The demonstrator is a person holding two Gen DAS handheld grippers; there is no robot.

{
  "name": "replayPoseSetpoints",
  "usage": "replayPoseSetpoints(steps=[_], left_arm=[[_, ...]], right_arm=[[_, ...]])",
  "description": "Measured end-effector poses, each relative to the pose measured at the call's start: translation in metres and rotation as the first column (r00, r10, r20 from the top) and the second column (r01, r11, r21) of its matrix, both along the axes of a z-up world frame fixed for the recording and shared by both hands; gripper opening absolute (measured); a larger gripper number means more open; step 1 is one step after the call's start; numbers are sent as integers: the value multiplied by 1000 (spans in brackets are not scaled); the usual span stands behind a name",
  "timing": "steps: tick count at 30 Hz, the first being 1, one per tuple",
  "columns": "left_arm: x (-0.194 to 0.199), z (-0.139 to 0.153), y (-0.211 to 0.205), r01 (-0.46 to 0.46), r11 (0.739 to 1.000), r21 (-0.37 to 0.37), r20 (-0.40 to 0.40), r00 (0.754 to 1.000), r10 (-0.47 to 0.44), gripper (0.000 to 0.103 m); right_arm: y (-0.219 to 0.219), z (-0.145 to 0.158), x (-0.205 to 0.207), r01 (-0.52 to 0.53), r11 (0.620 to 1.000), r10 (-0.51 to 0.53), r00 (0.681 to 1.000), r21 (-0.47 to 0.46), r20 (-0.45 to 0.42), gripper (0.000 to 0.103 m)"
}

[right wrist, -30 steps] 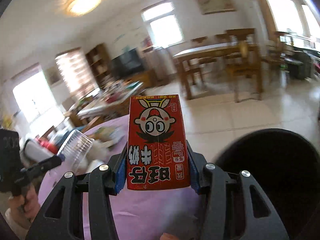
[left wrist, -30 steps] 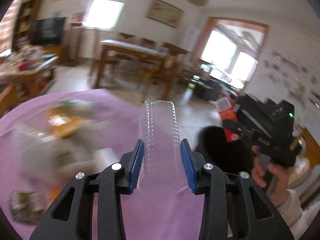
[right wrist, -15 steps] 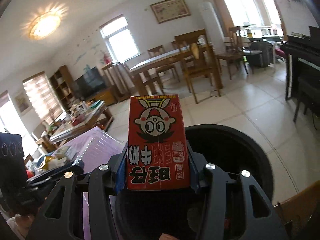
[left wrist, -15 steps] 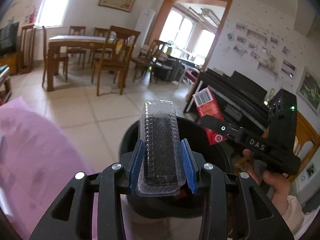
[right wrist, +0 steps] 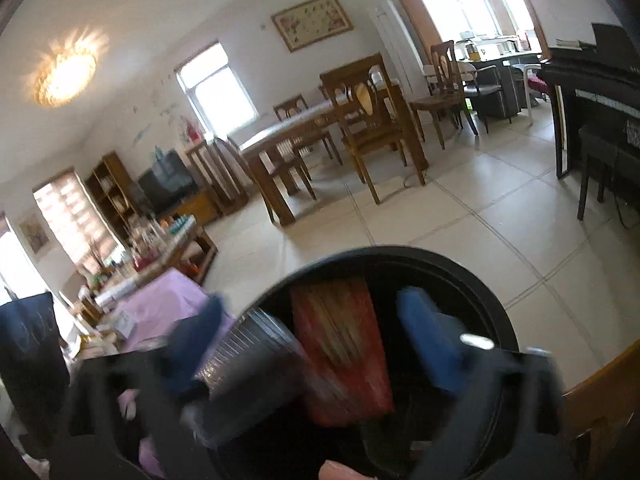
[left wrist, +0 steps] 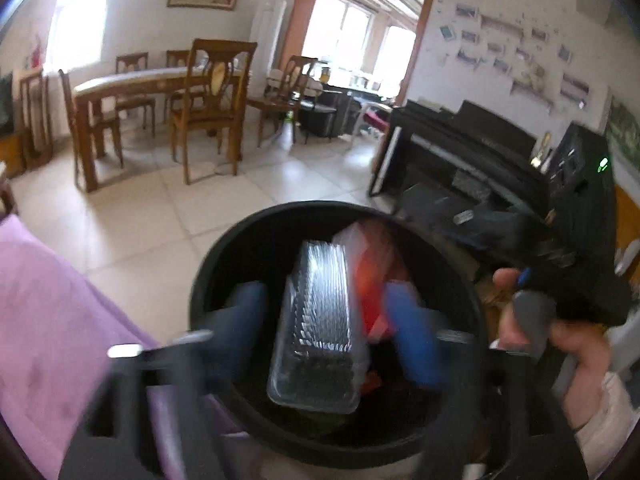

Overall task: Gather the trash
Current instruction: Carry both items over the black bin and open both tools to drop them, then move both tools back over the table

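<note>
A round black bin sits on the floor under both grippers. My left gripper hangs over its mouth with its jaws opening. Its blue pads stand clear of the clear plastic tray, which is loose between them and dropping into the bin. The jaws of my right gripper are opening too, above the same bin. The red drink carton falls free between its pads. The carton shows as a red blur beside the tray.
A purple-covered table lies to the left of the bin. A person's hand holds the right gripper's black body on the right. A wooden dining table with chairs and a black piano stand on the tiled floor beyond.
Both grippers swung from over the purple table to above the black bin. Their jaws then spread, letting go of the clear tray and the red carton, which now drop into the bin.
</note>
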State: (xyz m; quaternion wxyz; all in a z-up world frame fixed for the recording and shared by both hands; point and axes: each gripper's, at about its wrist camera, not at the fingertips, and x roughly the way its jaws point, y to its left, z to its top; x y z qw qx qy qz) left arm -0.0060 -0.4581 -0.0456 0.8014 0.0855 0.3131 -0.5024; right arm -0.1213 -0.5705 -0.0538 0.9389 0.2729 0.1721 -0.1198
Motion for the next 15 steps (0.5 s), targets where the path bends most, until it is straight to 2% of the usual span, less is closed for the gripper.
replayPoseSetpoints(steps=[1,6,15], left_arm=[[-4,1,4,-13,1000,-10,31,999,13,98],[-16,8,14,-22,1000,-20,94,995,24,98],[-24,21,35,-42,998,-39,78,996,45,98]], right_arm=[[0,1,-1,-1,1000,1,1000,2,6,98],[2,3,-1,-2,1000,2,1000,-6,-4,98],[-1,9,4,-11,1000,11,1000,-3,-20,98]])
